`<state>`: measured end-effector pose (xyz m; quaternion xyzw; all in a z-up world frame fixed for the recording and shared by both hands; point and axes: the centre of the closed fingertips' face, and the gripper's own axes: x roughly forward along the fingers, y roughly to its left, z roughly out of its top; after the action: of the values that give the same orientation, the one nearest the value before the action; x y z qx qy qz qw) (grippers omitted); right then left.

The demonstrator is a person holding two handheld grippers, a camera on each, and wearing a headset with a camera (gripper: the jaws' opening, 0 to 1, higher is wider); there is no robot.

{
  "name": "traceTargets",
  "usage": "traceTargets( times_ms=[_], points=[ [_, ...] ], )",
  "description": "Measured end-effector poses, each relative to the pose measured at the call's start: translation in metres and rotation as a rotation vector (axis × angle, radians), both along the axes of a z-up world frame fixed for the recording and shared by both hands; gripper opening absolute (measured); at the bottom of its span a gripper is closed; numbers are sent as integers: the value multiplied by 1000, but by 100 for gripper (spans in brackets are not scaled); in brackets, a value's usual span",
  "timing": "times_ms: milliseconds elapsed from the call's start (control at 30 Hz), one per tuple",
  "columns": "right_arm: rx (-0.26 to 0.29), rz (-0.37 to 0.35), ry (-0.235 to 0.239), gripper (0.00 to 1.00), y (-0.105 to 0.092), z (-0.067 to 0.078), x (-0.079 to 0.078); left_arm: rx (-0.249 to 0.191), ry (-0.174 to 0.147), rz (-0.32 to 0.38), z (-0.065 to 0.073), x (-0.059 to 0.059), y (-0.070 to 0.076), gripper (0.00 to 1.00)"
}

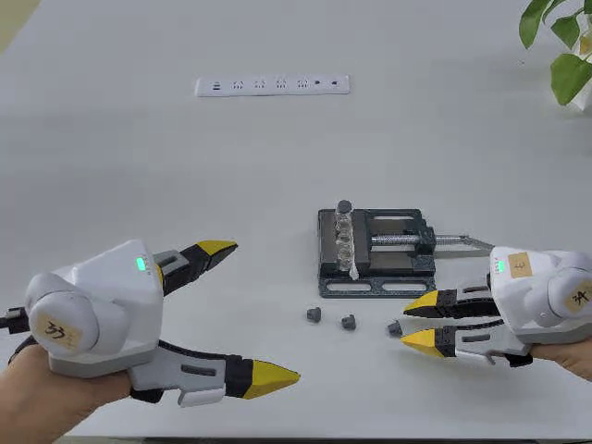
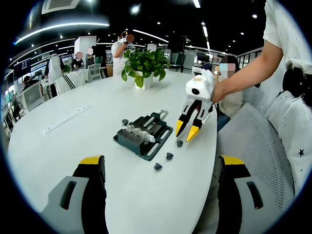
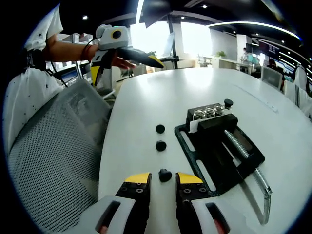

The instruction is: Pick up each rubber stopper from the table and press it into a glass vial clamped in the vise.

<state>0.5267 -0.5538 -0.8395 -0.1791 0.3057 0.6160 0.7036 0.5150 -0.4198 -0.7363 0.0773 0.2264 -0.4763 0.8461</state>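
**Stopper by stopper:** A dark rubber stopper (image 3: 165, 175) sits on the white tabletop (image 1: 139, 166) between the yellow-tipped jaws of the right hand-held gripper (image 3: 162, 179). The jaws stand slightly apart on either side of it and are not pinching it. Two more stoppers (image 1: 314, 314) lie just to its left, near the front of the small black vise (image 1: 388, 264). A row of clear glass vials (image 1: 345, 242) is clamped in the vise. The farthest one appears to carry a fitted stopper (image 1: 344, 206), and the rest look open-mouthed. The left hand-held gripper (image 1: 254, 312) hovers well apart at the near left, jaws spread wide and holding nothing. A white power strip (image 1: 273, 85) lies at the far side, and plant leaves (image 1: 564, 74) show at the corner. The step in hand looks to be the pick-up of the next stopper. From here the jaws would need to close squarely on it, lift it clear, carry it over an open vial and press it straight down.
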Motion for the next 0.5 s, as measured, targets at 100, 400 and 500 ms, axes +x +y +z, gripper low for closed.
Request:
traceTargets(
  times_ms=[100,400,500],
  points=[
    [-5,24,-3,15,1,-2,1,4,1,1,0,0,1,96],
    [-33,113,-17,12,3,-8,-1,3,5,11,-1,2,0,96],
    [-36,130,-14,11,4,-10,-2,2,7,13,-2,2,0,96]
  ],
)
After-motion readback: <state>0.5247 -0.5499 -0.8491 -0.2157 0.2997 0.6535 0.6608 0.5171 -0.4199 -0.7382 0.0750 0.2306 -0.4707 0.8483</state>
